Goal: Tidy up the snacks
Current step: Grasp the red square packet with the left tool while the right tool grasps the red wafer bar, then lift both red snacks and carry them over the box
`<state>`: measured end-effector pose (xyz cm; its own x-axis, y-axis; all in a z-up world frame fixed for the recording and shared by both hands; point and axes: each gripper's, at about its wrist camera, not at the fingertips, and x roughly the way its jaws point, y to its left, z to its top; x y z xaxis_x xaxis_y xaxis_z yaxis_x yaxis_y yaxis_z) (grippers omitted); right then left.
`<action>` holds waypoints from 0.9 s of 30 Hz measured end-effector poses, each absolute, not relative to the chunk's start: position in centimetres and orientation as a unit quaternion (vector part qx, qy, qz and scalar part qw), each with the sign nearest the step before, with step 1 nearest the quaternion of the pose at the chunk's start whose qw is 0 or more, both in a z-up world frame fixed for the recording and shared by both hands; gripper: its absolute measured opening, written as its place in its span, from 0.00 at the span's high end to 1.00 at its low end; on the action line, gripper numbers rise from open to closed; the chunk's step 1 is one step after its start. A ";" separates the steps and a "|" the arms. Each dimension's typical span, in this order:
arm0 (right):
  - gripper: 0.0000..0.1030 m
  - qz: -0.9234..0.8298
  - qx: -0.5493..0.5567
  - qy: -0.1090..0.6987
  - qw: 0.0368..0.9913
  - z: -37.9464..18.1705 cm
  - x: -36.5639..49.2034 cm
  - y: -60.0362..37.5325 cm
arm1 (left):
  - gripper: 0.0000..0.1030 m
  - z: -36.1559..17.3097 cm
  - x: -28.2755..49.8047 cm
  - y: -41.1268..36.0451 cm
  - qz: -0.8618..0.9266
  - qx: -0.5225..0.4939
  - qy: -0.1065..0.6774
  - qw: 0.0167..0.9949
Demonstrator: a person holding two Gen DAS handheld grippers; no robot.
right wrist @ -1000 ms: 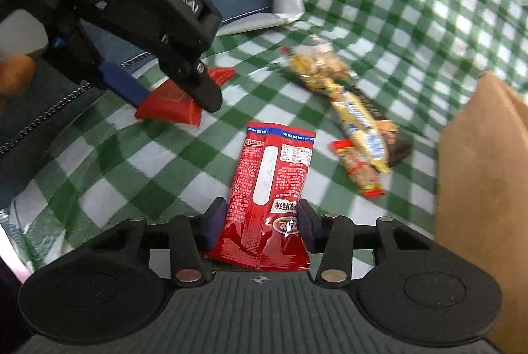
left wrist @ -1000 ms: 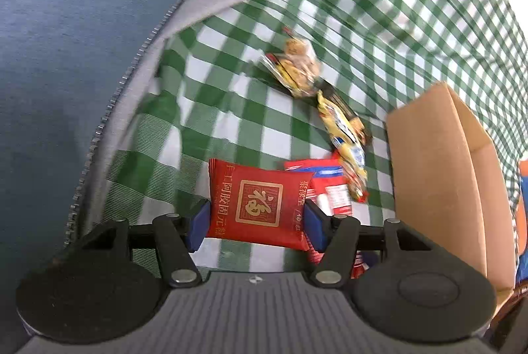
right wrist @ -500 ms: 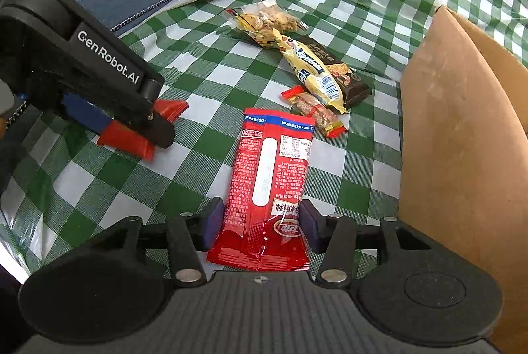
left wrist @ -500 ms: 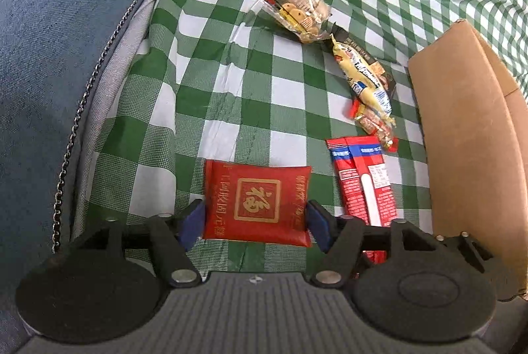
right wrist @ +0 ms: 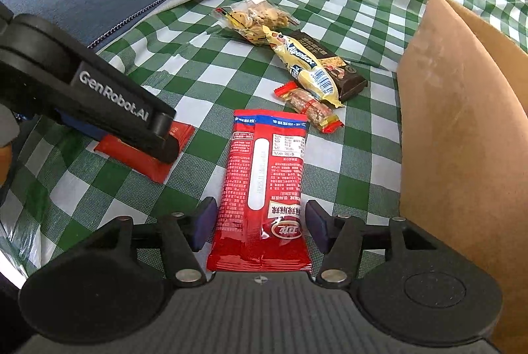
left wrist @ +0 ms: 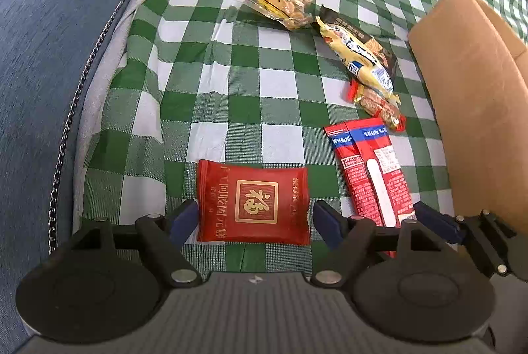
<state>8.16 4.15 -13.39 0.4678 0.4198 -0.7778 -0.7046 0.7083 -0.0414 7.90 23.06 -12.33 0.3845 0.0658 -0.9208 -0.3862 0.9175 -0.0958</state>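
Observation:
A square red packet [left wrist: 252, 202] lies flat on the green checked cloth between the fingers of my left gripper [left wrist: 254, 220], which is open with small gaps on both sides. It also shows in the right wrist view [right wrist: 145, 152], partly under the left gripper. A long red wrapper [right wrist: 264, 189] lies between the fingers of my right gripper [right wrist: 259, 223], which is open around it. The wrapper also shows in the left wrist view [left wrist: 373, 169].
A brown cardboard box [right wrist: 462, 123] stands at the right. Beyond lie a cookie bag [right wrist: 254, 18], a yellow bar [right wrist: 307, 70], a dark chocolate bar [right wrist: 343, 73] and a small red-ended candy [right wrist: 310, 106]. A blue cushion [left wrist: 49, 23] borders the cloth at the left.
Both grippers have lowered the packets to the cloth and opened slightly. The red square packet and the long wrapper now lie flat, let go.

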 end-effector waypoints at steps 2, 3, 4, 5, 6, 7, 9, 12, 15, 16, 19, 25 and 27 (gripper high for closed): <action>0.42 0.336 -0.183 0.391 0.837 -13.4 8.1 4.2 | 0.22 -12.4 8.0 22.8 0.137 -0.139 0.539 0.819; 0.43 0.337 -0.184 0.390 0.837 -13.4 8.1 4.2 | 0.22 -12.5 8.0 22.7 0.137 -0.134 0.540 0.820; 0.47 0.340 -0.184 0.388 0.837 -13.4 8.0 4.2 | 0.23 -12.5 8.1 22.5 0.136 -0.127 0.541 0.820; 0.49 0.340 -0.187 0.384 0.838 -13.4 7.8 4.2 | 0.25 -12.5 8.1 22.4 0.137 -0.117 0.542 0.821; 0.51 0.340 -0.190 0.381 0.839 -13.3 7.7 4.3 | 0.28 -12.5 8.1 22.2 0.138 -0.107 0.542 0.822; 0.52 0.340 -0.191 0.379 0.839 -13.3 7.6 4.2 | 0.31 -12.5 8.1 22.0 0.138 -0.099 0.541 0.824; 0.52 0.337 -0.195 0.373 0.842 -13.2 7.6 4.1 | 0.36 -12.3 8.1 21.9 0.135 -0.096 0.537 0.827; 0.53 0.329 -0.196 0.364 0.849 -13.0 7.5 3.8 | 0.41 -11.7 7.8 22.1 0.135 -0.114 0.522 0.835; 0.53 0.325 -0.196 0.346 0.858 -12.2 7.2 3.3 | 0.41 -10.6 7.5 22.1 0.137 -0.131 0.498 0.846; 0.53 0.324 -0.197 0.338 0.861 -11.9 7.1 3.2 | 0.42 -10.2 7.4 22.0 0.137 -0.135 0.491 0.849; 0.53 0.323 -0.211 0.307 0.870 -10.6 6.4 2.8 | 0.42 -9.0 7.1 21.7 0.136 -0.152 0.467 0.861; 0.53 0.313 -0.223 0.243 0.891 -7.6 6.1 0.5 | 0.42 -6.5 6.7 21.0 0.134 -0.183 0.410 0.883; 0.53 0.311 -0.210 0.223 0.900 -6.4 6.3 -0.8 | 0.42 -5.9 6.9 20.7 0.133 -0.191 0.395 0.889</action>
